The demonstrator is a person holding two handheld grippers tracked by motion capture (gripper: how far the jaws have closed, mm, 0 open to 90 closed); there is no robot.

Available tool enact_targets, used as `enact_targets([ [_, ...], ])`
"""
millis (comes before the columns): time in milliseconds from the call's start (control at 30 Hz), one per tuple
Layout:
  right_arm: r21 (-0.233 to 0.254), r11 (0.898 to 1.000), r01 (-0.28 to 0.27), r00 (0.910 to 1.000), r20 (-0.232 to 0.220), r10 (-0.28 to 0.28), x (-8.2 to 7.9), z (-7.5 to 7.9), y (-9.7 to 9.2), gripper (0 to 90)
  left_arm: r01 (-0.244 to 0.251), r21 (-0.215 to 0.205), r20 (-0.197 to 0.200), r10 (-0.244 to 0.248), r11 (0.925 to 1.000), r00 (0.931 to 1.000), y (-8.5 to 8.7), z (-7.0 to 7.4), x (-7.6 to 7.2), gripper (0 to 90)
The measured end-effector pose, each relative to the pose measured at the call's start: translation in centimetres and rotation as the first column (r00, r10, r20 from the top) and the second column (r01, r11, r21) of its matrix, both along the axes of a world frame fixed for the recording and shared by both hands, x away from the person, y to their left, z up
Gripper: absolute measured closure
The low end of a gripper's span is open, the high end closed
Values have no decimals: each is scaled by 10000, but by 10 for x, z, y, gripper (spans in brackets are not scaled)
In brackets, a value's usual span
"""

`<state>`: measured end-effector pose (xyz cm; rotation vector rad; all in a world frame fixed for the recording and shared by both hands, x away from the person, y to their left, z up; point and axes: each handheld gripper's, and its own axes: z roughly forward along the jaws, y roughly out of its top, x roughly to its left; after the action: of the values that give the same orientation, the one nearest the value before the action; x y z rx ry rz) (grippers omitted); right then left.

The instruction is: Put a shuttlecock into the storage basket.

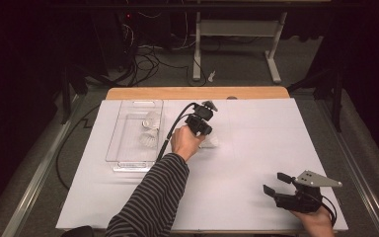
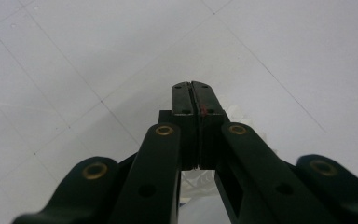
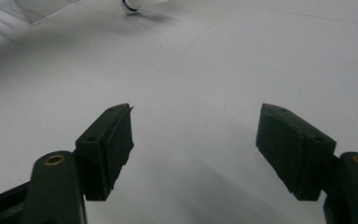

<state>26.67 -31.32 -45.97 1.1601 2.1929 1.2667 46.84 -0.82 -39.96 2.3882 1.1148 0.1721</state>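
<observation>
The striped sleeve (image 1: 150, 197) comes in over the near edge and reaches to the left claw (image 1: 206, 134), which points down at a shuttlecock (image 1: 211, 142) lying on the surface (image 1: 251, 163) a little left of the middle, just right of a clear tray (image 1: 128, 165). In the left gripper view this claw (image 2: 195, 93) is clenched, pad against pad. White feathers (image 2: 235, 114) show just beside and beneath it, and I cannot tell whether any feather is actually nipped.

The right claw (image 1: 275, 182) rests near the near right corner, released and holding nothing.

The main risk, as I judge it, is a false grip. If the pads caught only a feather edge, or nothing, a lift would leave the shuttlecock behind or drop it on the way. Squeezing feathers flat could also bend or snap them. The tray wall is close, so a low carry might knock the rim or disturb the two shuttlecocks (image 1: 150, 129) already inside.

The surface is a white sheet with faint grid lines over a wooden top, whose bare strip shows along the far edge. The room beyond is dark, with a grey floor, loose cables (image 1: 145, 61) and a white desk frame (image 1: 237, 34).
</observation>
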Motion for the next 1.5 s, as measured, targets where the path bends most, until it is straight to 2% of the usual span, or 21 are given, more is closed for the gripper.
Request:
enact_targets([
  [1033, -14, 10000, 33, 10000, -6, -33, 0, 0, 0, 277, 620, -463, 150, -614, 9970, 9980, 9, 17, -14, 891],
  [1500, -30, 10000, 41, 10000, -12, -41, 0, 0, 0, 277, 722, -595, 165, -714, 9956, 9973, 16, 22, -19, 891],
])
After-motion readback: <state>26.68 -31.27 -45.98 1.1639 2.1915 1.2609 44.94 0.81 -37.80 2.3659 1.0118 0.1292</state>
